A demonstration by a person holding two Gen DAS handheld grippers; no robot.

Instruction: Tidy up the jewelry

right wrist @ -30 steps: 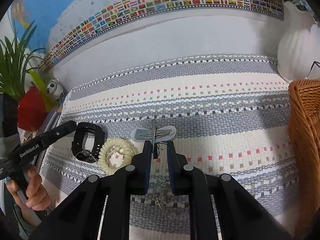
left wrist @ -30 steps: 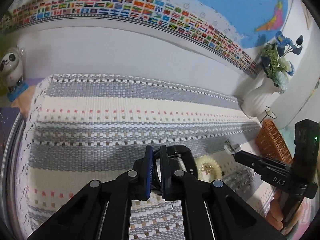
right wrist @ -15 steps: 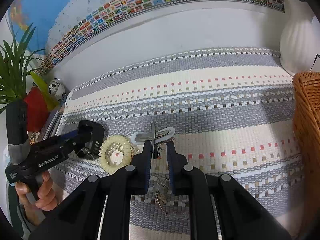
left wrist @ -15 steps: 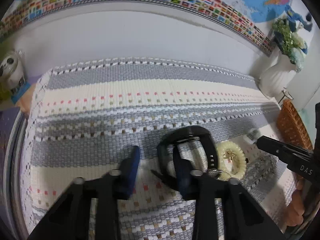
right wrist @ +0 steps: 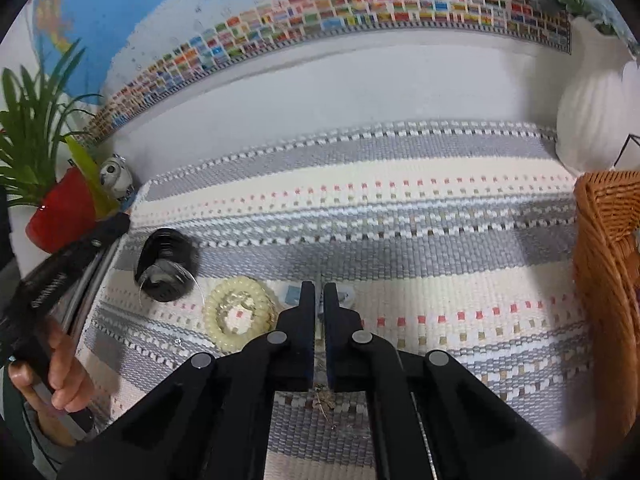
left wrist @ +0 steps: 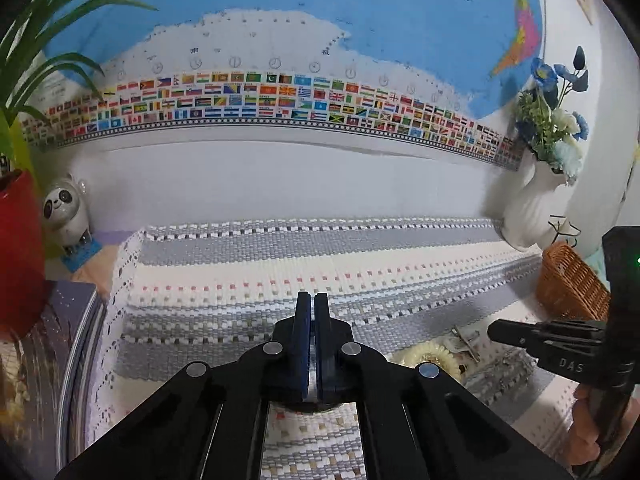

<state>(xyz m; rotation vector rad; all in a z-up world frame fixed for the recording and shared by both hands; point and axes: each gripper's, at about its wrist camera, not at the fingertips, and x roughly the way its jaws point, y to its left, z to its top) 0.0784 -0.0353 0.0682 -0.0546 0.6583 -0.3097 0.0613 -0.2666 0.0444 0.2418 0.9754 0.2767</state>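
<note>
A black watch (right wrist: 164,266) lies on the striped mat, blurred, with a thin chain across it. A cream coil hair tie (right wrist: 240,312) lies to its right; it also shows in the left wrist view (left wrist: 426,356). A silver hair clip (left wrist: 466,340) lies beside it, partly hidden behind my right gripper (right wrist: 319,292), whose jaws are nearly shut with a thin metal piece between them. A small dark trinket (right wrist: 324,398) lies under that gripper. My left gripper (left wrist: 312,304) is shut and lifted above the mat; a dark shape shows under its jaws. It appears at the left of the right wrist view (right wrist: 116,224).
A wicker basket (right wrist: 604,264) stands at the mat's right edge, a white vase (left wrist: 528,212) behind it. A panda figurine (left wrist: 66,212) and a red plant pot (right wrist: 60,212) stand at the left. The wall with a flag map is close behind.
My left gripper was open around the watch half a second ago; now it is shut, raised and pulled back left. The watch looks blurred. My right gripper has stayed over the clip.
</note>
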